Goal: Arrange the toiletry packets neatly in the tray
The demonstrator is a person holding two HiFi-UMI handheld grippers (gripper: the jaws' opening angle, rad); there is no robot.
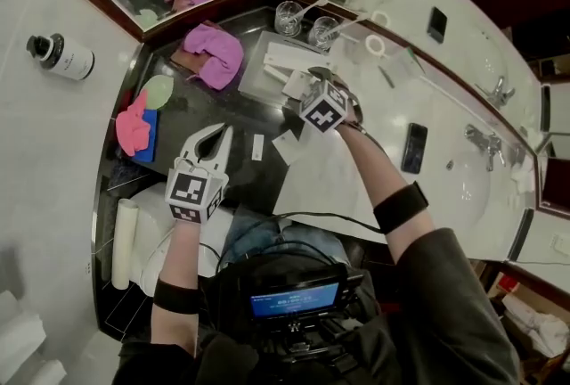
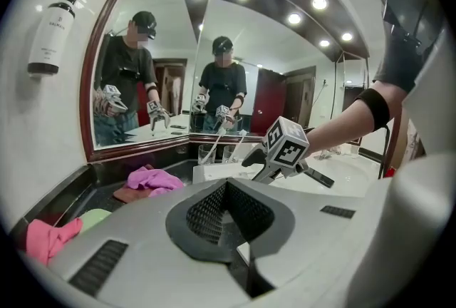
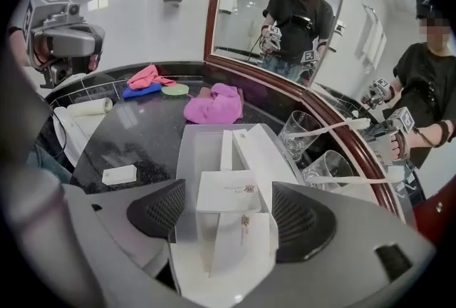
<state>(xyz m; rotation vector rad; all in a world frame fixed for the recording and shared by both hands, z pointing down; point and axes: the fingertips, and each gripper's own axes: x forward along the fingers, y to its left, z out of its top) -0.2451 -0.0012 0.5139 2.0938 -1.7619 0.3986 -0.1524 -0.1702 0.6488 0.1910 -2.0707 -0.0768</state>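
A translucent tray (image 1: pixel 267 80) (image 3: pixel 187 157) stands on the black counter in front of the corner mirror. Two long white packets (image 3: pixel 251 150) lie in it. My right gripper (image 1: pixel 301 87) (image 3: pixel 229 210) hangs over the tray's near edge, jaws wide open. A square white packet (image 3: pixel 228 192) lies between them on another flat packet (image 3: pixel 242 242), with gaps to both pads. A small white packet (image 1: pixel 257 147) (image 3: pixel 119 174) and a larger one (image 1: pixel 289 145) lie on the counter short of the tray. My left gripper (image 1: pixel 216 135) (image 2: pixel 226 189) is shut and empty, lower left of the tray.
Two glasses (image 1: pixel 289 18) (image 3: pixel 299 132) with long wrapped items stand behind the tray. A purple cloth (image 1: pixel 214 49) lies to its left, pink and blue cloths (image 1: pixel 134 129) and a green disc (image 1: pixel 158 91) further left. A phone (image 1: pixel 414 147), sink and faucet (image 1: pixel 485 143) are to the right.
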